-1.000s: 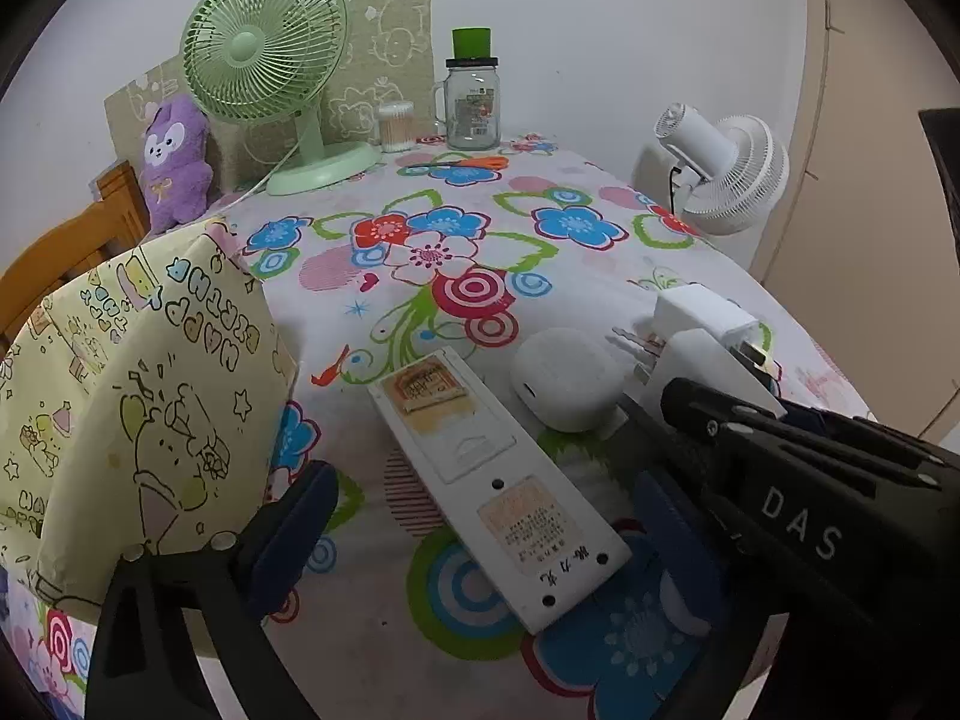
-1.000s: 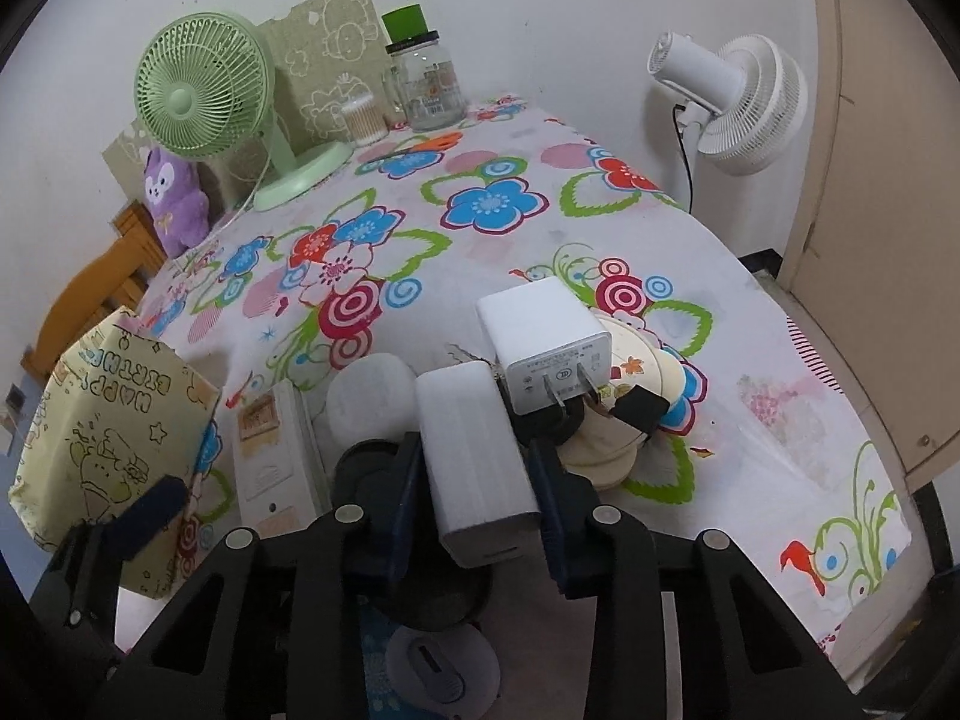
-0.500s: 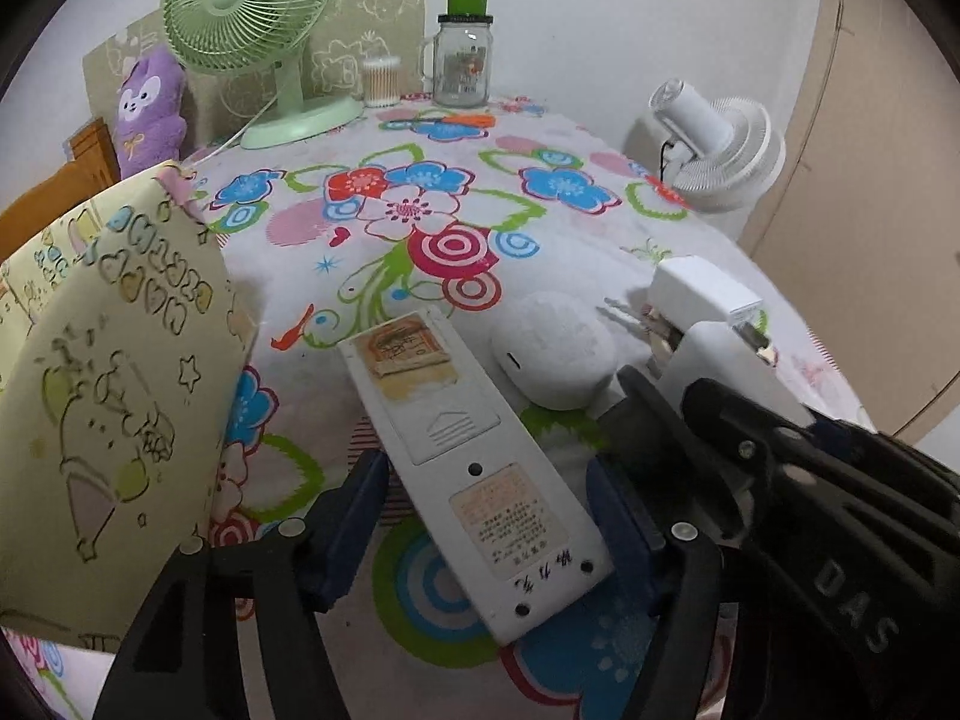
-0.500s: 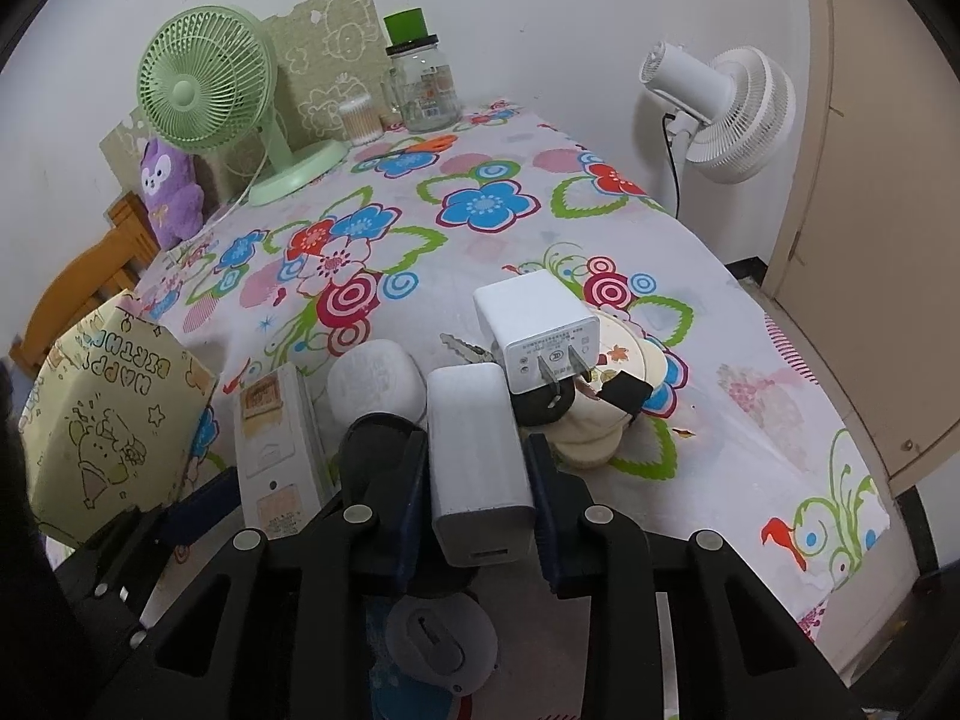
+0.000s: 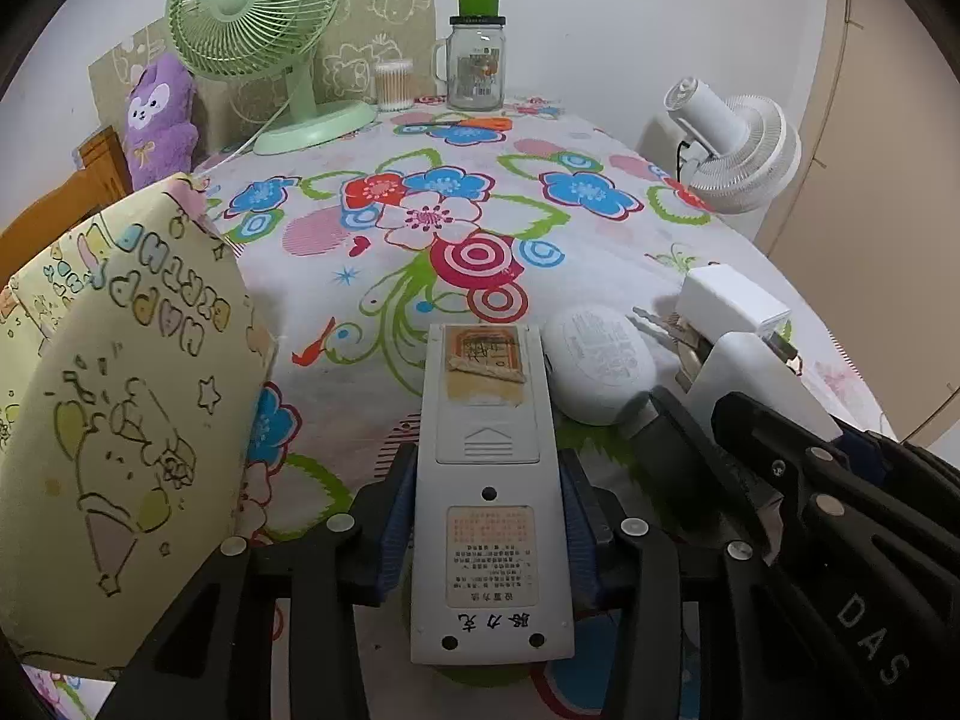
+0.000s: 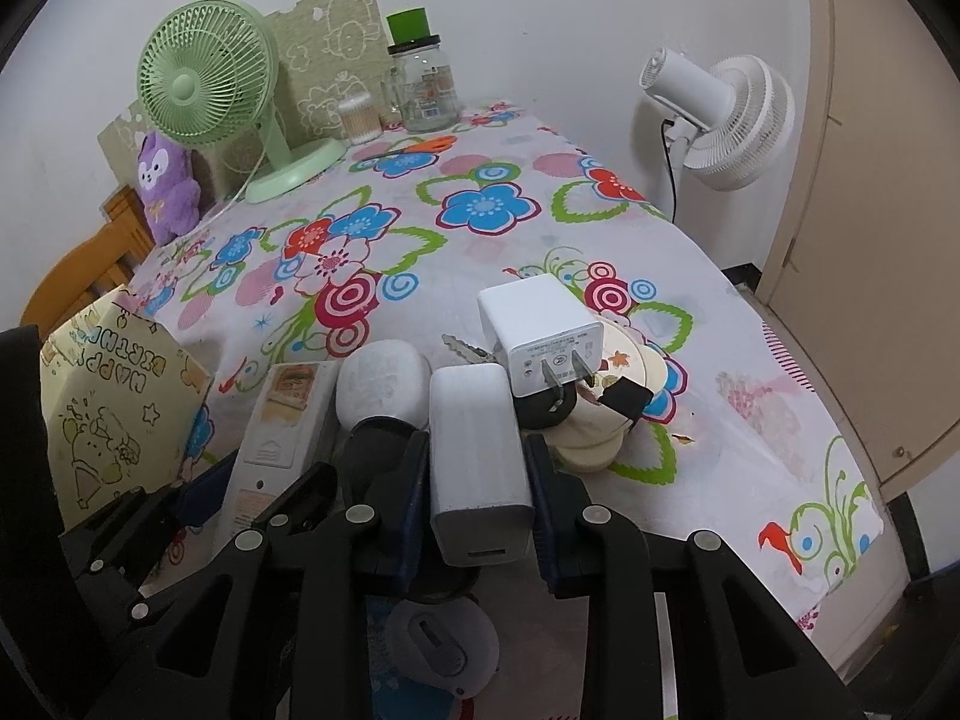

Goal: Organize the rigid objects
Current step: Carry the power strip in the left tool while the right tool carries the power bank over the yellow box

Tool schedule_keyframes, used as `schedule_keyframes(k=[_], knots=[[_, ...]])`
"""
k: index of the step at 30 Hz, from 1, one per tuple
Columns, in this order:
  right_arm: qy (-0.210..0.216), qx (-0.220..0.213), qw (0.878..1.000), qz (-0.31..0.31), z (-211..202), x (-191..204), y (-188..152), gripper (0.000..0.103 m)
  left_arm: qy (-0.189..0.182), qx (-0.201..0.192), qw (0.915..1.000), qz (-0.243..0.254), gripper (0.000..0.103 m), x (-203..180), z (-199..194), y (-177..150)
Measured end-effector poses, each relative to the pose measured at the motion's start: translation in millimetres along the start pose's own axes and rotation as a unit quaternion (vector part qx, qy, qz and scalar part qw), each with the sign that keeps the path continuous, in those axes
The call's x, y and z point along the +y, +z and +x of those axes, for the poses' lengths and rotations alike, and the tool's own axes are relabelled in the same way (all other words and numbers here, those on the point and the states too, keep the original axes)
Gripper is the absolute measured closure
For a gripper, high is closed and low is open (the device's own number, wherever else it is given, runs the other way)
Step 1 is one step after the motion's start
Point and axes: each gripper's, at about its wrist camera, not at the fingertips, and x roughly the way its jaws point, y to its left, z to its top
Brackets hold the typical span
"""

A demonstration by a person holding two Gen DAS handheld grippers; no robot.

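A long white remote (image 5: 487, 480) lies face-down on the flowered tablecloth (image 5: 420, 228). My left gripper (image 5: 487, 513) straddles its middle, jaws closing, and both blue pads (image 5: 399, 516) touch its long sides. My right gripper (image 6: 477, 480) is shut on a white rectangular charger block (image 6: 477, 450), also seen at the right of the left wrist view as the charger block (image 5: 756, 378). Just beyond it are a white oval case (image 6: 381, 378), a white plug adapter (image 6: 537, 330) and a key (image 6: 462, 351). The remote (image 6: 276, 420) shows left of the right gripper.
A yellow gift bag (image 5: 120, 390) stands close on the left. Round coasters (image 6: 624, 372) lie under the adapter, and a grey round device (image 6: 441, 642) lies below the right gripper. At the far end are a green fan (image 5: 258, 18), a jar (image 5: 474, 60) and a purple plush (image 5: 159, 120). A white floor fan (image 6: 720, 114) stands off the right edge.
The left gripper's jaws have come in from wide apart to the remote's sides, and the remote now lies straight between them. The right gripper has stayed on the charger block.
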Motion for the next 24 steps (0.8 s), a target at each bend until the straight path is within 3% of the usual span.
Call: schedule_keyframes(k=[24], knots=[[-0.013, -0.053, 0.998, -0.012, -56, 30, 8, 0.072, 0.000, -0.062, 0.9980, 0.015, 0.058, 12, -68, 11]])
